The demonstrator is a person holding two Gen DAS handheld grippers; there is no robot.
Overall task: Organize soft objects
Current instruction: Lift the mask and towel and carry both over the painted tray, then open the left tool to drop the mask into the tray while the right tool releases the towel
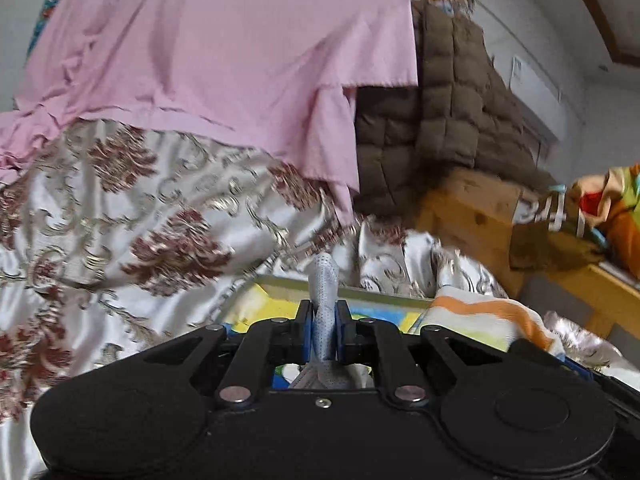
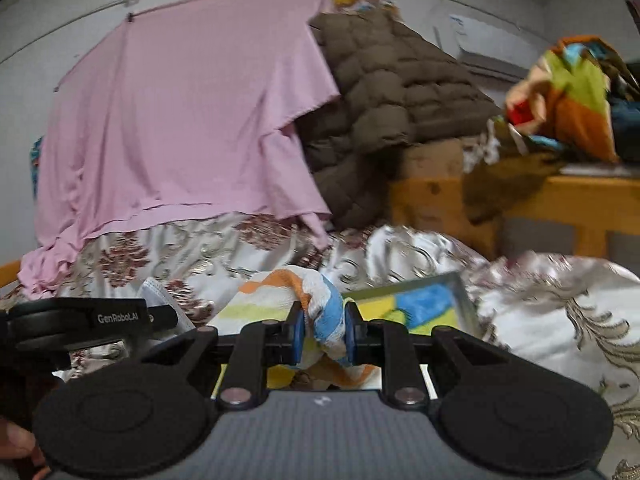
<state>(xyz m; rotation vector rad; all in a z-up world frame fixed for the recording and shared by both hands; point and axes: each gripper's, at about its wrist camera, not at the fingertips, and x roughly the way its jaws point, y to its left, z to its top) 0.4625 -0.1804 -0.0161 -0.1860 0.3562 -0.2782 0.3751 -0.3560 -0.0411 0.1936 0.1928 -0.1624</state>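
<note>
My left gripper [image 1: 323, 330] is shut on a light blue face mask [image 1: 325, 280], which sticks up between the blue pads. My right gripper [image 2: 322, 334] is shut on a white towel with orange, yellow-green and blue stripes [image 2: 280, 292], bunched between its pads. The towel also shows in the left wrist view [image 1: 484, 316], and the mask and the left gripper's black body [image 2: 80, 318] show at the left of the right wrist view. Both grippers hover over a metal-rimmed tray with a yellow and blue picture [image 2: 460, 292], which lies on a satin floral bedspread [image 1: 120, 220].
A pink sheet [image 2: 180, 120] hangs at the back over the bed. A brown quilted blanket [image 2: 380, 80] drapes over a wooden frame [image 2: 560, 208]. A colourful cloth pile [image 2: 568, 92] sits on the wooden ledge at the right.
</note>
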